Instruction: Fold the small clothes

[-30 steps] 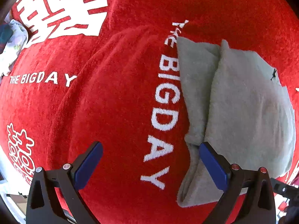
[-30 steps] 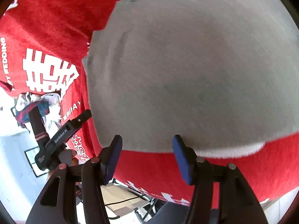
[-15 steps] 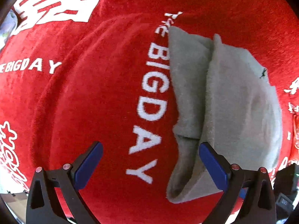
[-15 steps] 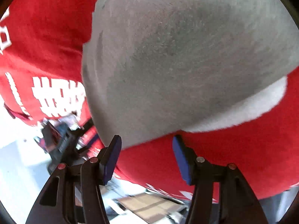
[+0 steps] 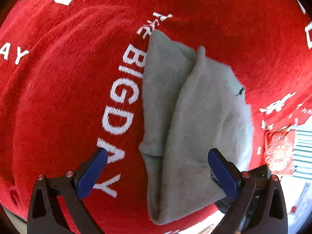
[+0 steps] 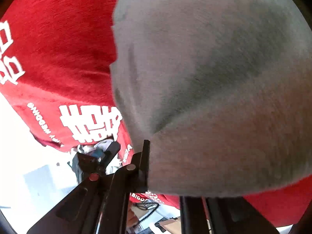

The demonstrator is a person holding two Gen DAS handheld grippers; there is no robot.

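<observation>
A small grey fleece garment (image 5: 195, 117) lies partly folded on a red cloth printed "THE BIGDAY" (image 5: 68, 97). My left gripper (image 5: 158, 173) is open just above the garment's near end, which lies between its blue pads without touching them. In the right wrist view the same grey garment (image 6: 214, 68) fills the frame. My right gripper (image 6: 163, 167) has closed on the garment's near edge; the fabric drapes over the fingers and hides both pads.
The red cloth (image 6: 58, 48) covers the whole table and drops off at the near edge. A red patterned packet (image 5: 278, 152) lies at the right edge. A bundle of other clothes (image 6: 97, 148) sits at the far side, behind the left gripper's body.
My right gripper has moved forward and closed on the grey garment's edge. My left gripper has shifted left along the table, so the garment now lies between its fingers.
</observation>
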